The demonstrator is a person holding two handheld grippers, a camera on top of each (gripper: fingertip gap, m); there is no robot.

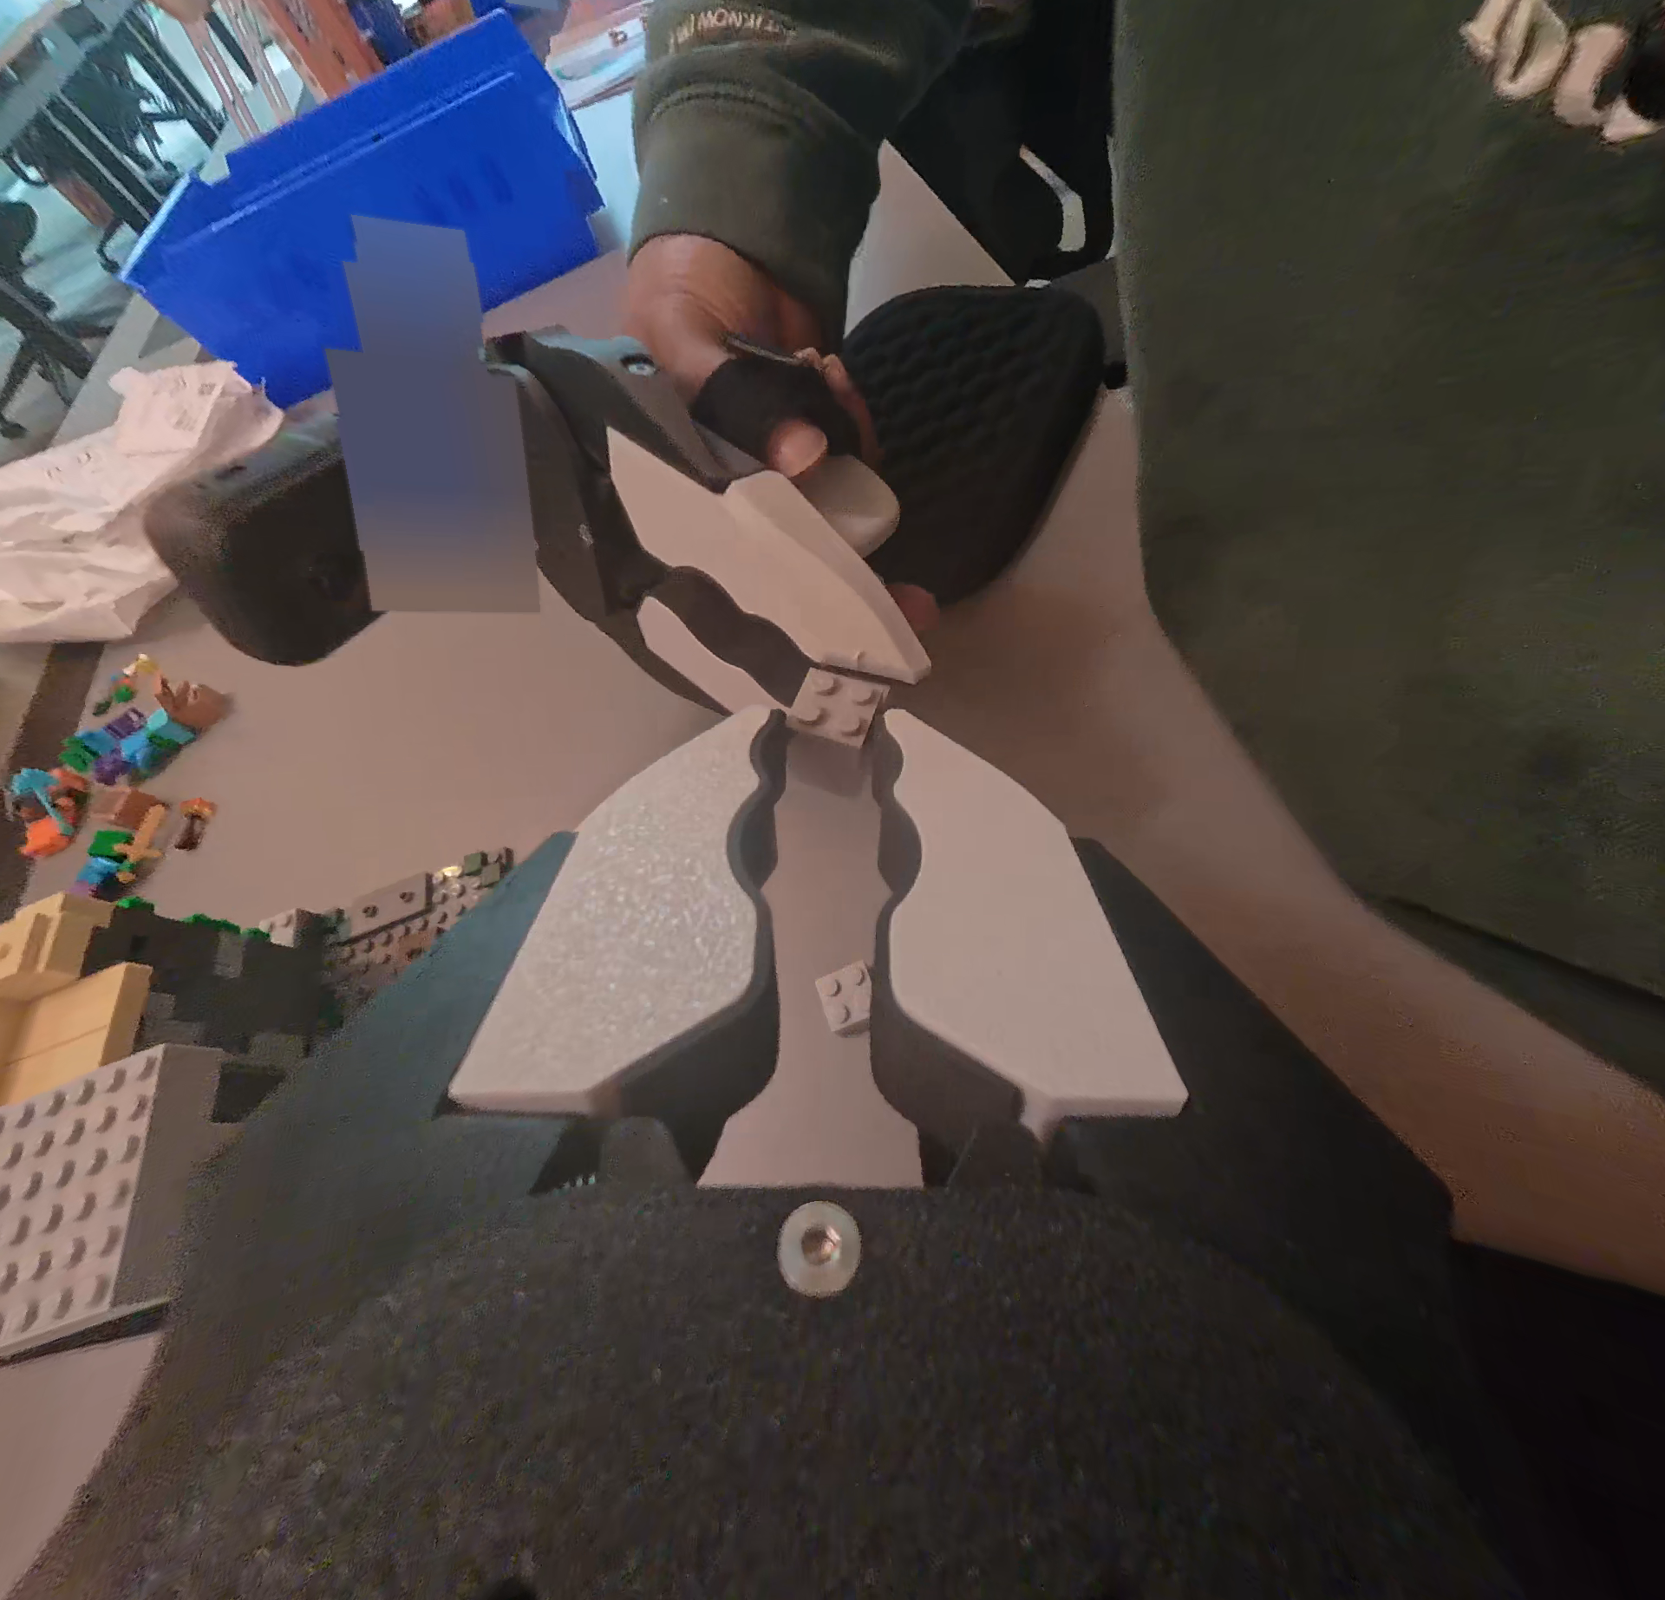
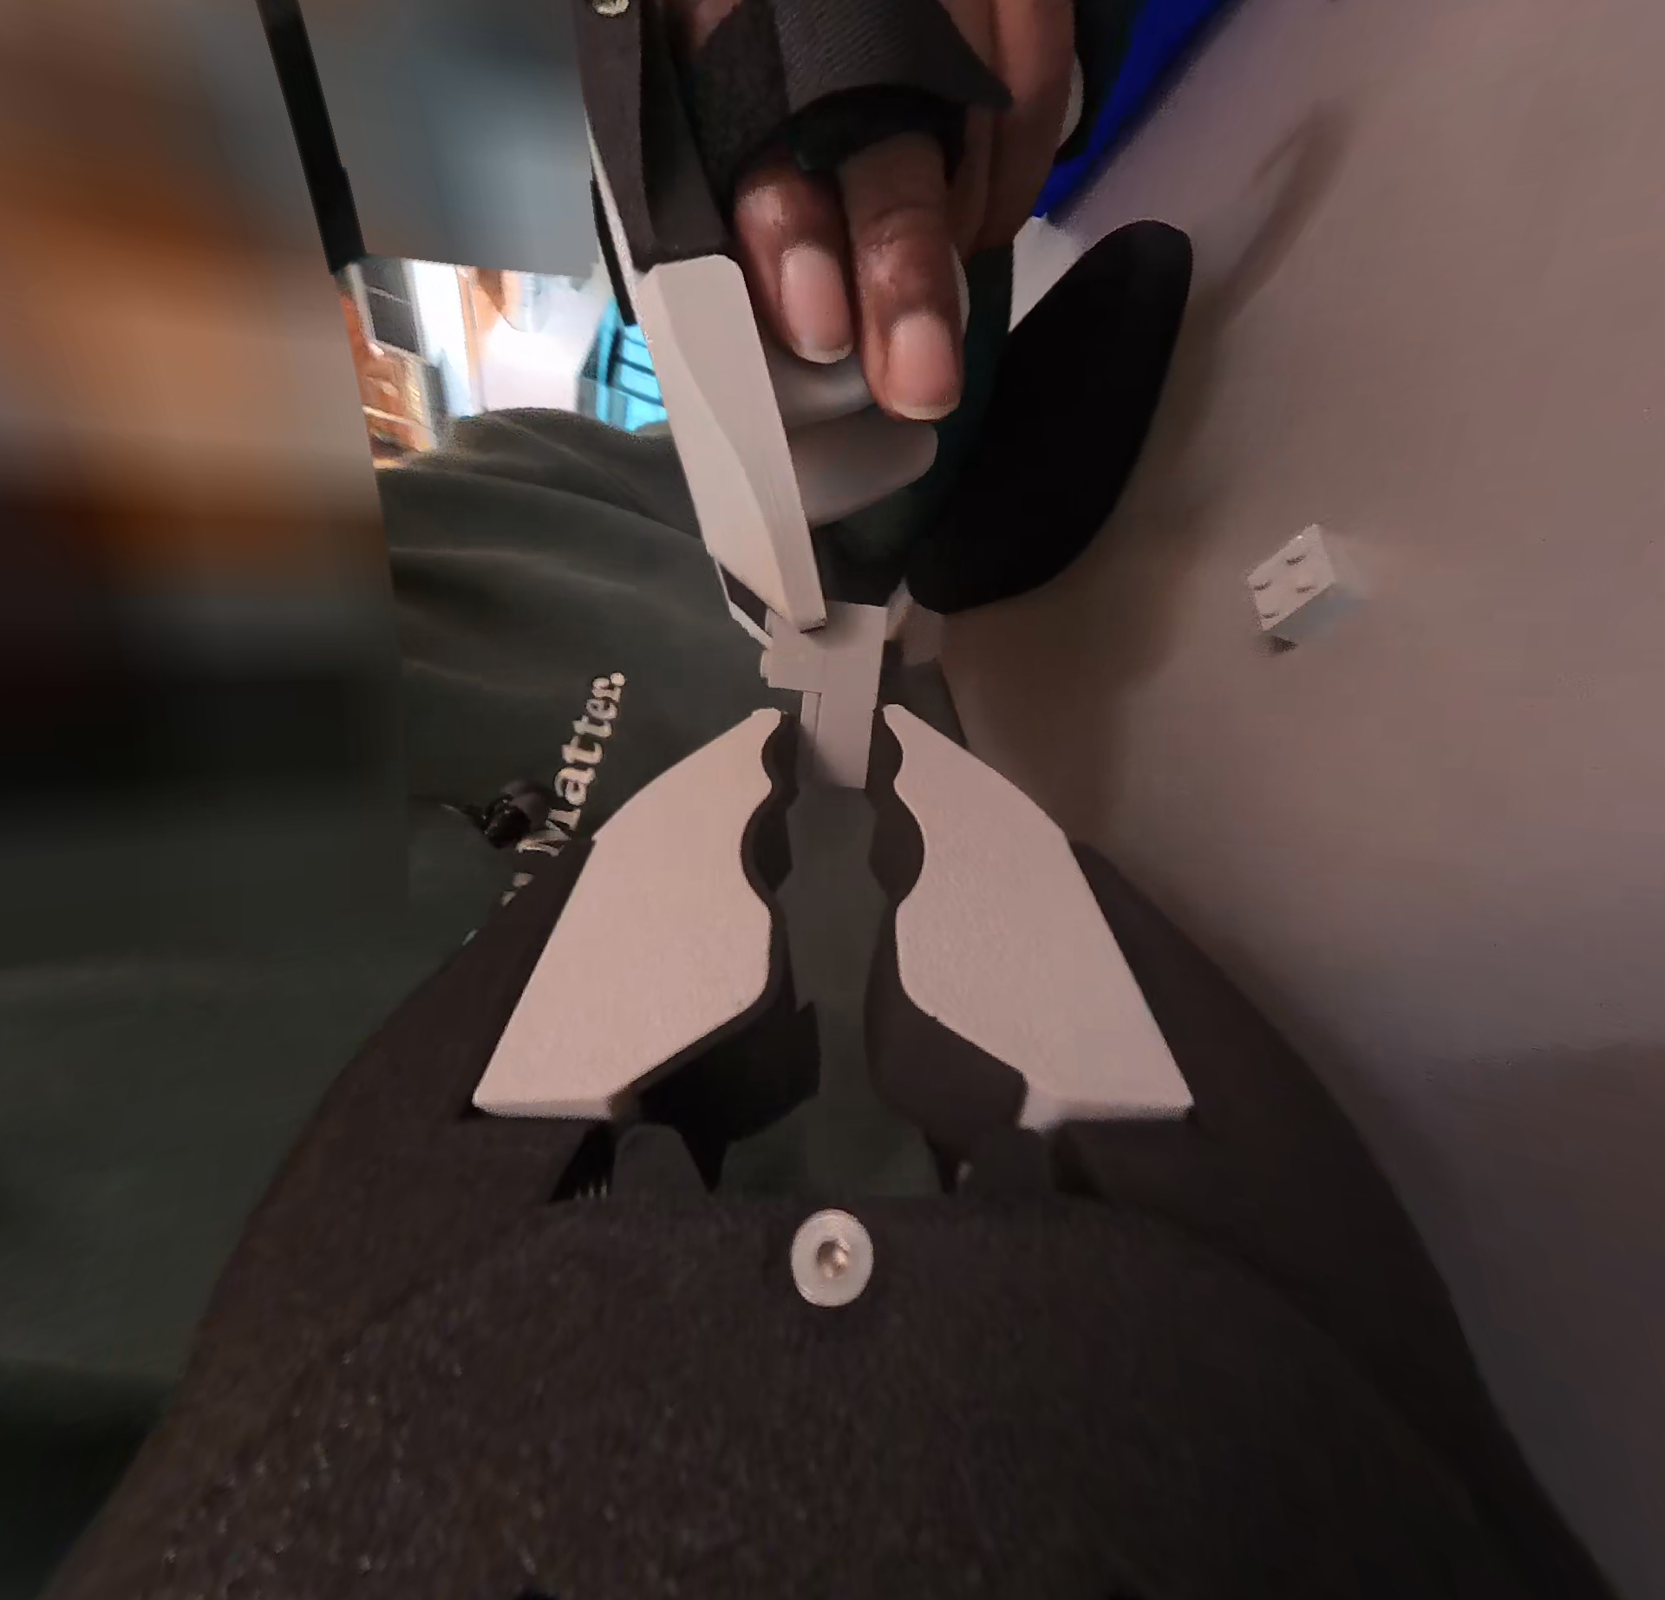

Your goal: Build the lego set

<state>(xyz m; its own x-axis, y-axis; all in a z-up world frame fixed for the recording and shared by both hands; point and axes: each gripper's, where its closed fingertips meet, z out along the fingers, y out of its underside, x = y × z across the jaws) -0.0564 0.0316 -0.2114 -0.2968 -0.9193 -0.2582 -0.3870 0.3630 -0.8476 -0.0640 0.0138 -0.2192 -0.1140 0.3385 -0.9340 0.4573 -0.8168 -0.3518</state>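
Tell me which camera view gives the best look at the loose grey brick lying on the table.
The right wrist view: the loose grey brick lies unobstructed on the table, studs and side visible. In the left wrist view the same brick is partly framed between the left claw's fingers.

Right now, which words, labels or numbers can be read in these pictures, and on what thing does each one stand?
I do not copy writing out; here is where it stands.
Dark green sweatshirt: pale lettering on the chest, sharp in the right wrist view.
Sleeve cuff: small pale lettering, upside down.
White papers: print too small to read.
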